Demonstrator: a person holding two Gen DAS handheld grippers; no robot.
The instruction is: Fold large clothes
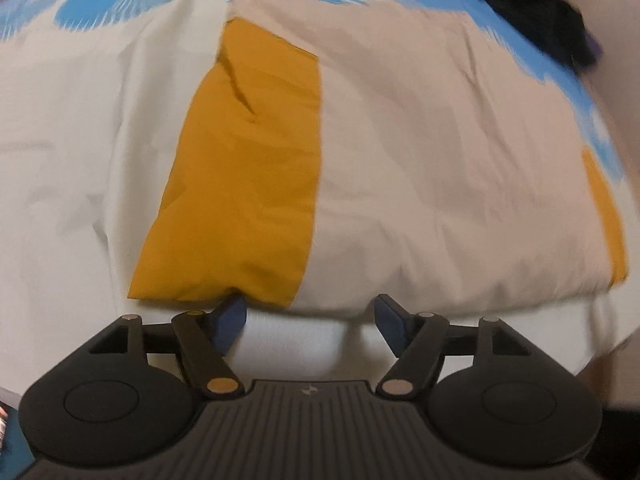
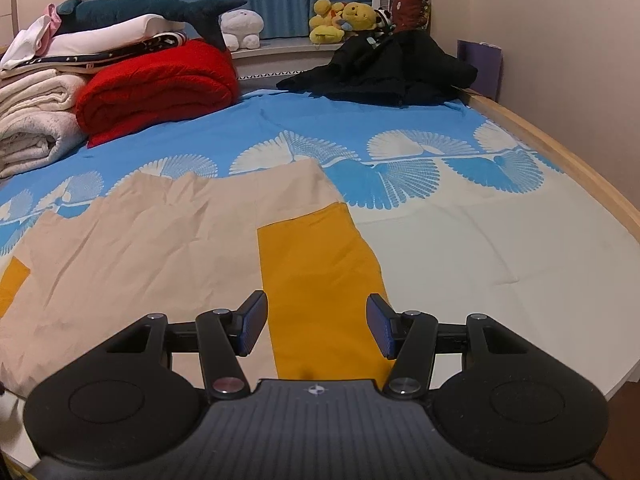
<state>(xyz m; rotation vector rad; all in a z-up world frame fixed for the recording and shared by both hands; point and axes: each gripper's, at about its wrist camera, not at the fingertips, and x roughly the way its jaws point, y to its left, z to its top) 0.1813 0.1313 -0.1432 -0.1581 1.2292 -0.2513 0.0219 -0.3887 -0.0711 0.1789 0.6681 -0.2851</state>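
Observation:
A large beige garment [image 2: 160,232] with a mustard-yellow panel [image 2: 316,264] lies spread flat on the bed. In the left wrist view the same garment [image 1: 440,160] fills the frame, its yellow panel [image 1: 248,184] running down to the near hem. My left gripper [image 1: 308,314] is open right at that hem; its left fingertip [image 1: 232,312] pokes just under the yellow edge, while the right one sits at the beige edge. My right gripper [image 2: 316,322] is open above the near end of the yellow panel, with nothing pinched between its pads.
The blue-and-white sheet [image 2: 460,240] covers the bed, with a wooden rail [image 2: 560,152] along the right. At the far left are a red blanket [image 2: 160,84], folded white towels [image 2: 32,120] and a shark plush [image 2: 160,8]. A black jacket [image 2: 392,68] lies at the far right.

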